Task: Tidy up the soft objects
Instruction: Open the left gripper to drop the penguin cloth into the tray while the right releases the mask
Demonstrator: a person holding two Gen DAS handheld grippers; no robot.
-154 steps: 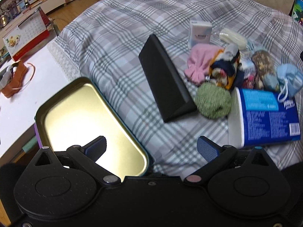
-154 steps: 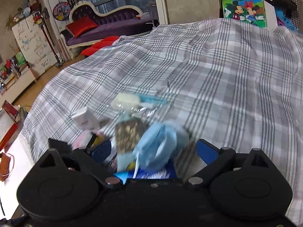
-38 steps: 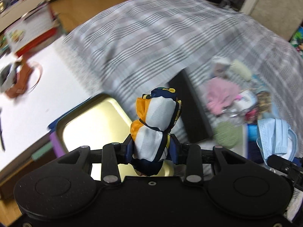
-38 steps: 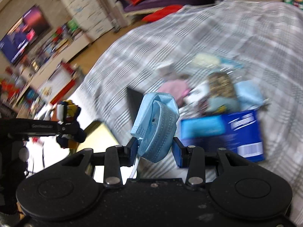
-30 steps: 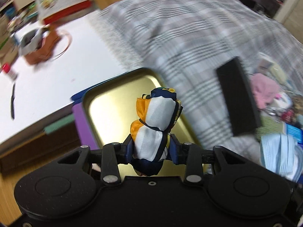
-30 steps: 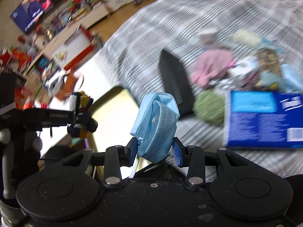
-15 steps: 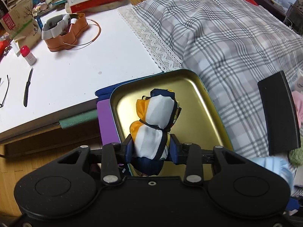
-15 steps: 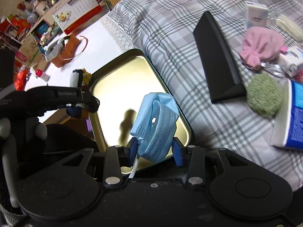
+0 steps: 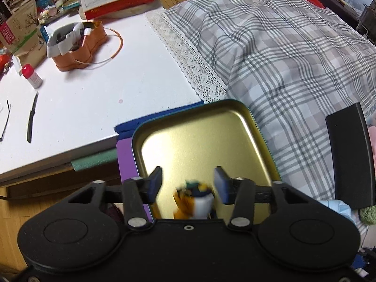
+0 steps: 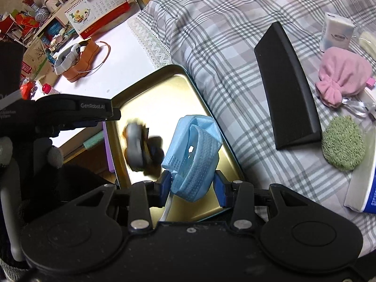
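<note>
A gold tin tray point(image 9: 188, 141) lies at the bed's edge; it also shows in the right wrist view point(image 10: 152, 98). My left gripper point(image 9: 188, 183) is open above it, and the orange, white and navy cloth bundle point(image 9: 195, 199) is blurred, dropping from between its fingers; it also shows in the right wrist view point(image 10: 138, 145). My right gripper point(image 10: 191, 185) is shut on a light blue face mask point(image 10: 195, 152), held over the tray's near end.
A black wedge-shaped box point(image 10: 286, 87) lies on the plaid bedcover, with a pink pouch point(image 10: 340, 77), a green woolly ball point(image 10: 343, 143), a small white box point(image 10: 336, 33) and a blue tissue pack point(image 10: 366, 188) beside it. A white desk point(image 9: 94, 89) holds an orange tin point(image 9: 77, 44), a knife and a calendar.
My left gripper has opened and let go of the cloth bundle, which is falling toward the tray. My right gripper has moved further over the tray with the mask.
</note>
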